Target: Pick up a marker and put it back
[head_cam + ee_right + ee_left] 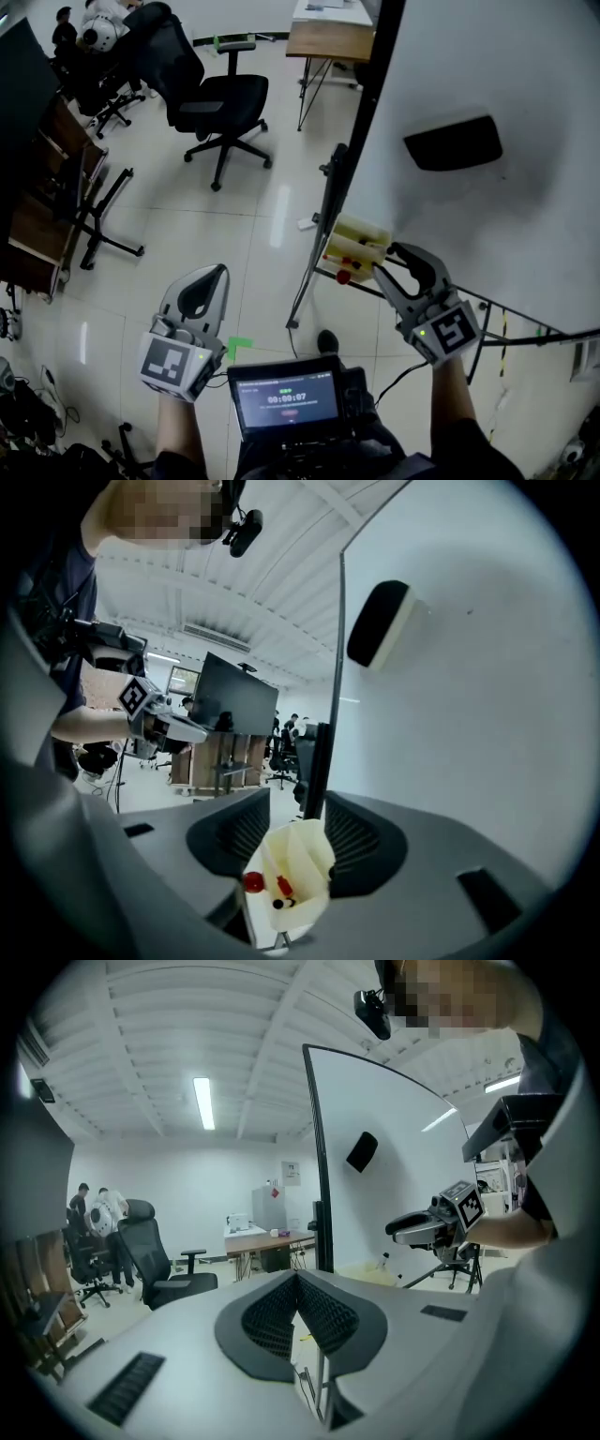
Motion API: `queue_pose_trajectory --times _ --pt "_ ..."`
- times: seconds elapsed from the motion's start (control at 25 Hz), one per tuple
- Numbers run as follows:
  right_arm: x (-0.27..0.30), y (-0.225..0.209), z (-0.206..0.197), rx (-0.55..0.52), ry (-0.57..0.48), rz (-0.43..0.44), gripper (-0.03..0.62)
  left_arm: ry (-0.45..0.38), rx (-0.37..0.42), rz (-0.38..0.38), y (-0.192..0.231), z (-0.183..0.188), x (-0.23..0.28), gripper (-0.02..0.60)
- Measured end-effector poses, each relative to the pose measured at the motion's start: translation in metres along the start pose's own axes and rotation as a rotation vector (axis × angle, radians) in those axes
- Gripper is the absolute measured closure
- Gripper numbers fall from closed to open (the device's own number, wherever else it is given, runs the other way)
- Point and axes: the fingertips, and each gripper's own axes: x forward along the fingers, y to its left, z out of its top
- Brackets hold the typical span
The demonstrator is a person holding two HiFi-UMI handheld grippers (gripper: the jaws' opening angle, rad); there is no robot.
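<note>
Closest to me, a small screen (286, 398) sits at chest height between my 2 forearms. The left hand-held gripper (298, 1283) hangs low at my left side over the pale floor (244, 234). Its ribbed pads are pressed together, with nothing between them.

The right hand-held gripper (289, 850) is held further forward, at the lower edge of the whiteboard (506, 66). Its jaws stand wide apart and grip nothing. Looking along them, I see a pale yellow tray (305, 850) framed in the gap, its upper edge close to both pads, though I cannot tell whether it touches either. The markers (281, 888) lie inside that tray, at its lower end. They show red ends and 1 dark end, and no pad touches them. From the head view, the tray sits against the whiteboard's black frame (328, 202), just ahead of the open jaws.

Higher on the whiteboard a black eraser (453, 142) clings to the surface. Beyond the frame stands a black office chair (220, 98) on its wheeled base. Further back still is a wooden desk (328, 39). At the far side of the room, 2 people (94, 1211) stand by more chairs.
</note>
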Motion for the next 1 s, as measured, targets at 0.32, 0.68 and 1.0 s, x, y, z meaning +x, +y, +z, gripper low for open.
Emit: queue_pose_trajectory --times 0.32,0.68,1.0 --pt "0.017 -0.026 -0.037 0.011 0.034 -0.085 0.367 0.039 -0.018 0.008 0.004 -0.018 0.010 0.584" --pt "0.026 -0.034 -0.076 0.074 0.091 -0.109 0.399 0.059 -0.019 0.014 0.004 -0.023 0.010 0.584" --pt "0.029 -0.040 -0.086 0.065 0.093 -0.141 0.432 0.079 -0.007 0.021 0.004 -0.028 0.009 0.584"
